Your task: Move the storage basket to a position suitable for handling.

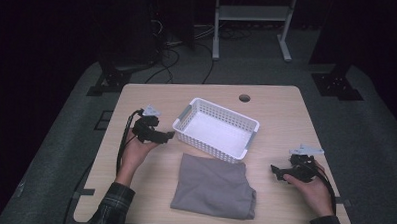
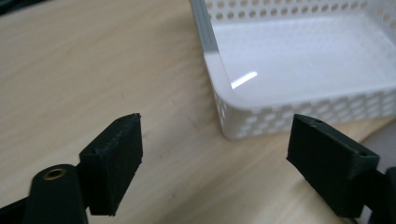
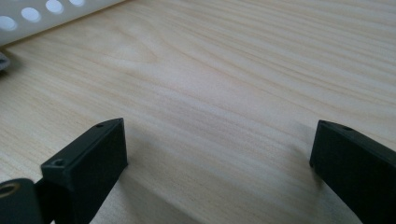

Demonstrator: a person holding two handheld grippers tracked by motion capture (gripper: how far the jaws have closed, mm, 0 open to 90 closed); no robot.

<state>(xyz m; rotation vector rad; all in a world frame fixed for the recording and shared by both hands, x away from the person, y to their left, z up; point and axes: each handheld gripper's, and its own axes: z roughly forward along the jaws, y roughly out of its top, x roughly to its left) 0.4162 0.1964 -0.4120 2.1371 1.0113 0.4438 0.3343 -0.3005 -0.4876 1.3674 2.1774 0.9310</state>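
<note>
- Nearest us, the folded grey cloth [image 1: 215,187] lies flat on the wooden surface [image 1: 279,102], close to its front edge, between the two hands; nothing grips it.
- Right gripper [image 1: 279,173] sits low at the cloth's right, clear of it. In the right gripper view its jaws stand wide apart over bare wood, nothing between them.
- Left gripper [image 1: 168,135] is held at the cloth's upper left, pointing at the near left corner of the white perforated basket [image 1: 186,112]. In the left gripper view its jaws are released and spread, holding nothing, with the basket corner beyond them.
- The basket stands empty just behind the cloth, set at an angle; its front wall looks to touch or nearly touch the cloth's far edge.
- We judge the work to be moving the cloth into the basket, not yet started.
- Risk: a grab at one corner could let the folds fall open, so the cloth drapes over the rim.
- Risk: the light basket may slide if a jaw or dragged cloth catches its wall.
- Risk: pinching only the top layer would leave the rest behind.
- Farther off: the surface's cable hole [image 1: 244,98], then floor cables [image 1: 188,51] and a white frame [image 1: 252,24] in shadow.
</note>
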